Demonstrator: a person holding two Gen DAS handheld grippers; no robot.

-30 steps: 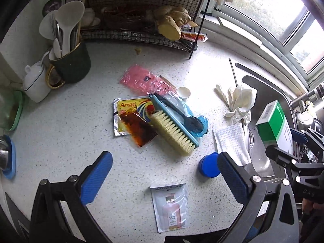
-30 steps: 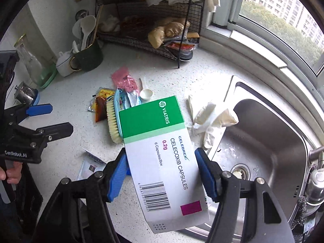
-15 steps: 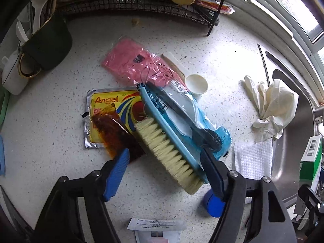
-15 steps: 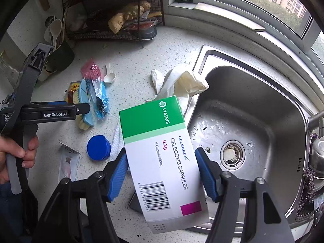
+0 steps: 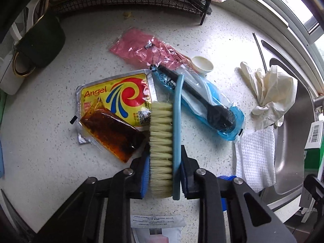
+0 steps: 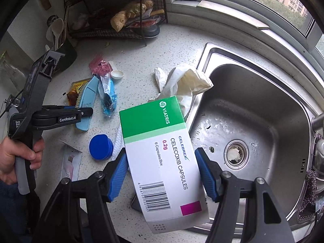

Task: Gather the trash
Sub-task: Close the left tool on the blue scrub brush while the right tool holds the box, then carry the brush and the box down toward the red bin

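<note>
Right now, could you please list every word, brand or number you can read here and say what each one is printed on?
"VIATRIS", "CELEBREX", "CELECOXIB CAPSULES", "0.2g", "6 Capsules/Box": medicine box.
"Angel": yellow sachet.
"GenRobot.AI": left tongs, on the arm.
Unreadable: the box's barcode digits, the sachet's small print and QR code, the white sample packet.

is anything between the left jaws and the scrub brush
Nothing visible: the left gripper has just been closing, its jaws pressing both sides of the scrub brush, bristles one side, blue back the other.
</note>
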